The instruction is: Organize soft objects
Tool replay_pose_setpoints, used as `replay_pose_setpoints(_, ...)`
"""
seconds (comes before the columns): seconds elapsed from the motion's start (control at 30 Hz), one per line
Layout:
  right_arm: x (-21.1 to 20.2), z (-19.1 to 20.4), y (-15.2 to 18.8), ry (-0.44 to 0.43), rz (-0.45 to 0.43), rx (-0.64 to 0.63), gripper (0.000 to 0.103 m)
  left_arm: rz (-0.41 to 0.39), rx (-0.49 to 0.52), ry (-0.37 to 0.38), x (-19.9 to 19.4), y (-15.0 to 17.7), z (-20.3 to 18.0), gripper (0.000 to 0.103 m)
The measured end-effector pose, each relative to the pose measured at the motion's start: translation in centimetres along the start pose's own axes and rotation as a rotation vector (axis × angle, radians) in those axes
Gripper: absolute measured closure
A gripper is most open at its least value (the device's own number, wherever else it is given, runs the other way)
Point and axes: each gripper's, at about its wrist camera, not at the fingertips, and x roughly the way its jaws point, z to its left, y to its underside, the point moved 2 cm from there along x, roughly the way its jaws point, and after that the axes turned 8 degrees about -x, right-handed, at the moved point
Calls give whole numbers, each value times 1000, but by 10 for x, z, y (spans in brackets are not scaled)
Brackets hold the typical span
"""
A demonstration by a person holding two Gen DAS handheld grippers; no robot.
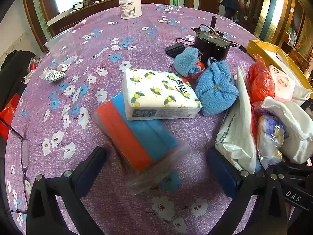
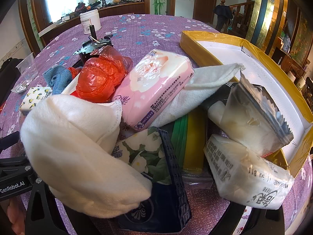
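Note:
My left gripper [image 1: 156, 164] is open and low over the table. A clear pack of orange and blue cloths [image 1: 137, 137] lies between its fingers, untouched. Behind the pack lie a lemon-print tissue pack [image 1: 160, 92] and two blue towels [image 1: 215, 90]. My right gripper [image 2: 154, 186] stands wide open against a pile, its fingertips hidden. The pile holds a white cloth [image 2: 78, 146], a navy floral tissue pack [image 2: 156, 166], a pink tissue pack [image 2: 156, 90], a red plastic bag [image 2: 101, 78], a white tissue pack [image 2: 244, 174] and a silver pouch [image 2: 254, 117].
A yellow box [image 2: 273, 62] with a white inside stands open behind the pile. A black motor [image 1: 211, 47], a white jar [image 1: 130, 5], a clear cup [image 1: 60, 47] and glasses [image 1: 25, 156] sit on the purple floral tablecloth [image 1: 97, 195].

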Motion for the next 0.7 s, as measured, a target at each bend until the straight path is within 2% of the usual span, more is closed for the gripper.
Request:
replay_pose_setpoints(0.43,0,-2,1,-10,2,-12,1,-2,9,-2,-3,2,-3,0)
replay_pose_setpoints(0.5,-4,1,0,-65,16,-75,0,-2,11,-3,-4,2,-3,0)
replay_pose_setpoints(0.6,-6,-4,1,-137,13,-92,0,-5,11,-3,-4,2,-3,0)
replay_pose_setpoints(0.7,-8,-6,7,-173,7,-129,0,-5,12,-3,-4,2,-3,0)
